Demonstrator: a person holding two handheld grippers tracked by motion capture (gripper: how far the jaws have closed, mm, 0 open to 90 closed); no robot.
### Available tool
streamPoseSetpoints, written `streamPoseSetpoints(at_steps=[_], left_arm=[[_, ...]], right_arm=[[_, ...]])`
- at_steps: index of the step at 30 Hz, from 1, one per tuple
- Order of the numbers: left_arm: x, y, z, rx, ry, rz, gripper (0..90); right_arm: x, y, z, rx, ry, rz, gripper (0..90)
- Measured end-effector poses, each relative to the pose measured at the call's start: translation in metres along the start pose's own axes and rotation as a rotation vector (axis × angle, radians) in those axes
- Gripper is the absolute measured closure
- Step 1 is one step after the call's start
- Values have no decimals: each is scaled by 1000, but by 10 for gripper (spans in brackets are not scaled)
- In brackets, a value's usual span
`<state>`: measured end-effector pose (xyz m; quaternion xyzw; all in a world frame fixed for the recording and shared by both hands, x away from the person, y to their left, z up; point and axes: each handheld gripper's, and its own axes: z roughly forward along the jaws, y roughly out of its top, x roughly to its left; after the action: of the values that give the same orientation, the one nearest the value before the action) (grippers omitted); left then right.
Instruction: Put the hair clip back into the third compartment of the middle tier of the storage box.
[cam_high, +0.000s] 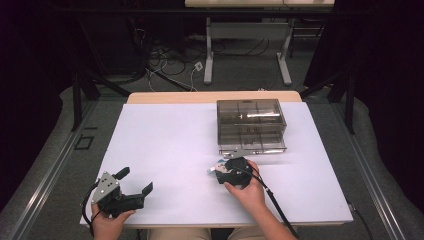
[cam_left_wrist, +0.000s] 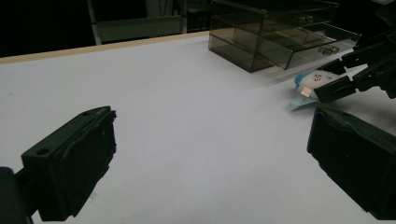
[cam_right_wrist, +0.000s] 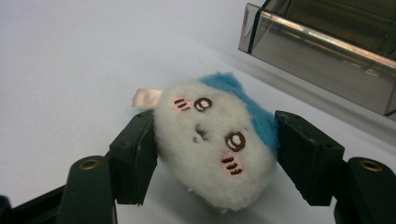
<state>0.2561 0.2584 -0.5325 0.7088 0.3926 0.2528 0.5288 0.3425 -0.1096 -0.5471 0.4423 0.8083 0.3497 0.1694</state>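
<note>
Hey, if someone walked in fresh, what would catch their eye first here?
Probably the small white plush toy with blue ears and pink cheeks, clamped in the right gripper near the middle of the white table. Just behind it stands a smoky clear drawer box. The left gripper rests open at the near left corner.

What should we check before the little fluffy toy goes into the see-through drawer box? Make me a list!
1. Right tool shut on the white and blue plush toy: ok.
2. Toy squarely between both pads: ok.
3. Lower drawer of the smoky clear plastic drawer box pulled out: ok.
4. Room in that drawer for the toy: cannot tell.
5. Left tool open, resting apart from the toy: ok.
6. White table bare between toy and box: ok.
</note>
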Motion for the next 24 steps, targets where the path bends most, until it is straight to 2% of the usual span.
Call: streamPoseSetpoints(at_steps=[1,3,9,11,12,24], left_arm=[[0,0,0,-1,0,1,12],[0,0,0,-1,-1,2,12],[0,0,0,0,1,1,12],[0,0,0,-1,2,3,13],[0,0,0,-1,1,2,13],[-1,0,0,0,1,1,14]], right_arm=[[0,-1,0,-25,2,-11,326],[1,0,-3,-15,1,-23,326],[1,0,-8,-47,6,-48,326],[0,0,-11,-37,5,-61,326],[0,0,-11,-55,3,-73,326],[-4,3,-25,-67,-23,-128,326]])
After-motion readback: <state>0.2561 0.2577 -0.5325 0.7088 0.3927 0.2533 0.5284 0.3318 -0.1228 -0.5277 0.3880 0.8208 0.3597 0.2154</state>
